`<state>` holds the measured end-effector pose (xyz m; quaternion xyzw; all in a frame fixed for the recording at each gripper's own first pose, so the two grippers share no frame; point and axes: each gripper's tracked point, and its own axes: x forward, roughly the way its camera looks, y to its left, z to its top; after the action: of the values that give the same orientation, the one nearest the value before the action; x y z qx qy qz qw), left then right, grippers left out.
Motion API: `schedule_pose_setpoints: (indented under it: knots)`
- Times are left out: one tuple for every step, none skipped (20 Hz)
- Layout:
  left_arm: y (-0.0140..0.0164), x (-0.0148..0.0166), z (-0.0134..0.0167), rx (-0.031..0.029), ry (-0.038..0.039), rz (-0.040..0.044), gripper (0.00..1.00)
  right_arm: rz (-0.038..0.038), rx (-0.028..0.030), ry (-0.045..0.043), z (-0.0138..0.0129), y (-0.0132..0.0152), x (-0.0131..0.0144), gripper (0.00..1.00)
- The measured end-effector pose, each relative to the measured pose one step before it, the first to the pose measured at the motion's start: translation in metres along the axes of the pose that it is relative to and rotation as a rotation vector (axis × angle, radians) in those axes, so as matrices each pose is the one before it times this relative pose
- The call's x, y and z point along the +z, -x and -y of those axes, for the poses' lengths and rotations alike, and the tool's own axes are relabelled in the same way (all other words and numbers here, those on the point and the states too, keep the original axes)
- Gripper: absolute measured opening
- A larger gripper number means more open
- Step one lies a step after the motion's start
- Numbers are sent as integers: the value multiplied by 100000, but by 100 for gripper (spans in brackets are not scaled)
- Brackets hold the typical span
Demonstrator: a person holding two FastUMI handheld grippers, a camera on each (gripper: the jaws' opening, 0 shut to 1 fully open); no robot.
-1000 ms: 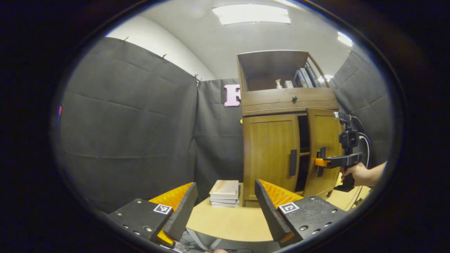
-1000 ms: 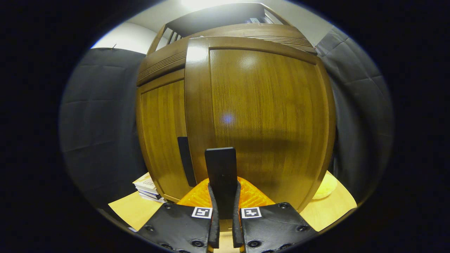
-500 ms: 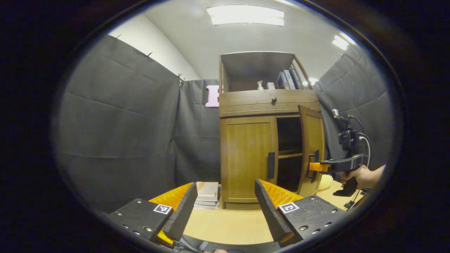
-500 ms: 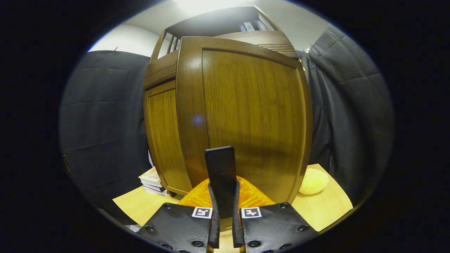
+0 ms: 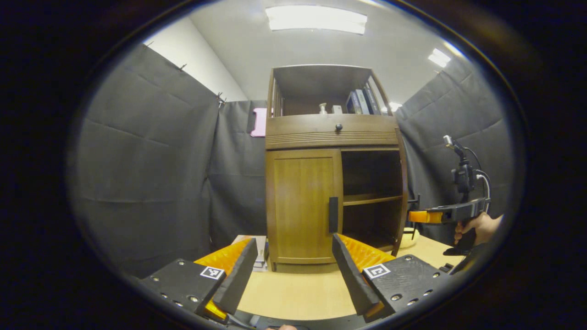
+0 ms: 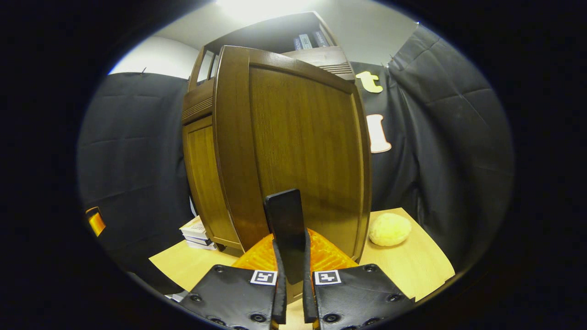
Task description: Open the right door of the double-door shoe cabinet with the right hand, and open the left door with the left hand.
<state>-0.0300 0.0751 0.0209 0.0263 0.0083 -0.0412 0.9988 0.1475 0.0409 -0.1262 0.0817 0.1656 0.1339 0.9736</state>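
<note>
The left gripper hangs with its fingers spread wide and nothing between them, well short of the shoe cabinet straight ahead. The left door ahead is closed, its dark handle just above the gripper's right finger. Farther right the right door stands swung out. The right gripper is clamped on that door's handle, both fingers pressing it, with a pale round sponge to its right

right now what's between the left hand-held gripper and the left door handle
Bare tabletop in the left gripper view: nothing stands between the open left hand-held gripper and the left door handle.
</note>
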Motion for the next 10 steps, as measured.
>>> schedule_pose_setpoints:
  knots:
    - [-93, 94, -62, -1121, -33, 147, 95, -148, -601, -827, 532, 454, 8, 12]
    - [-166, 58, 83, -1170, -126, 227, 95, -284, -665, -852, 528, 384, 77, 12]
    - [-185, -25, 203, -1066, -230, 146, 95, -301, -651, -200, 480, 406, -167, 12]
    - [-243, -11, 129, -961, -82, -52, 95, -168, -572, -233, 390, 201, 61, 12]
    - [-80, -80, 221, -941, 21, -192, 95, 16, -555, -58, 338, 387, 16, 12]
    - [-114, -23, 235, -850, 178, -146, 95, 43, -641, -152, 462, 297, -62, 12]
    - [-111, -52, 264, -934, 169, -154, 95, 124, -705, -108, 500, 218, 71, 12]
    - [-250, -24, 278, -872, 86, 15, 95, -48, -732, -166, 491, 276, -15, 12]
    - [-196, -86, 265, -726, -92, -48, 95, -93, -827, -432, 493, 258, 84, 12]
    - [-260, -8, 336, -820, -153, -52, 95, -202, -870, -673, 632, 191, -65, 12]
